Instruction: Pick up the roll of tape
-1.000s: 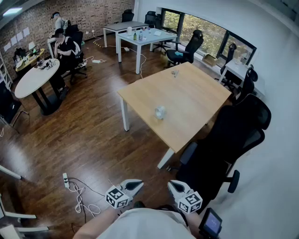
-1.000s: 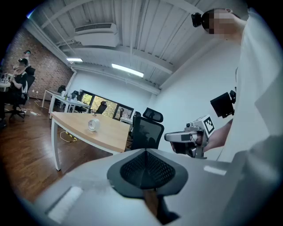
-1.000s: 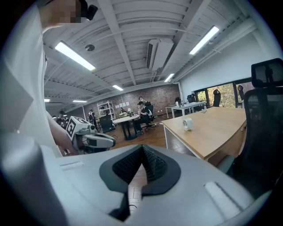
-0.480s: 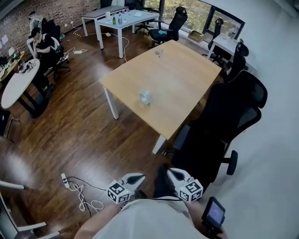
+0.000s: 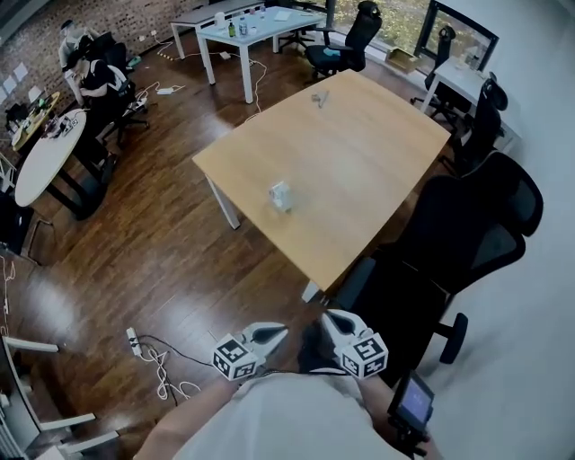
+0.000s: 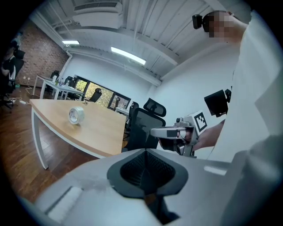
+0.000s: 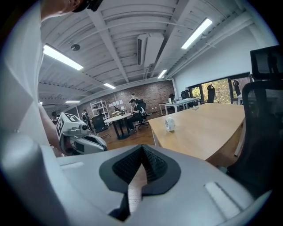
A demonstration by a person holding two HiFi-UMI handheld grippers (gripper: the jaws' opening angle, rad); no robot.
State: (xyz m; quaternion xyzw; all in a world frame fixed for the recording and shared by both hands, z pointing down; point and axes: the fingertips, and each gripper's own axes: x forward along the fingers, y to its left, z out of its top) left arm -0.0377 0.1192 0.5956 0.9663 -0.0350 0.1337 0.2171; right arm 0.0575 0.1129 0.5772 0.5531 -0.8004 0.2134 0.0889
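Observation:
The roll of tape [image 5: 280, 195] is clear and whitish and stands on edge near the left side of the light wooden table [image 5: 359, 171]. It also shows in the left gripper view as the tape [image 6: 76, 115] and in the right gripper view as the tape [image 7: 170, 124], far ahead on the tabletop. Both grippers hang side by side close to the person's body, well short of the table. The left gripper [image 5: 272, 334] is shut and empty. The right gripper [image 5: 331, 319] has its pads meeting at the tips with nothing between them.
A black office chair [image 5: 454, 243] stands at the table's near right corner, between the grippers and the table. A power strip with cables [image 5: 135, 346] lies on the wooden floor at left. People sit at a round white table [image 5: 49, 157] far left. White desks [image 5: 260, 22] stand at the back.
Both grippers, still shut, have been carried toward the table, which now sits larger and nearer in the head view. The tape has not moved on the table.

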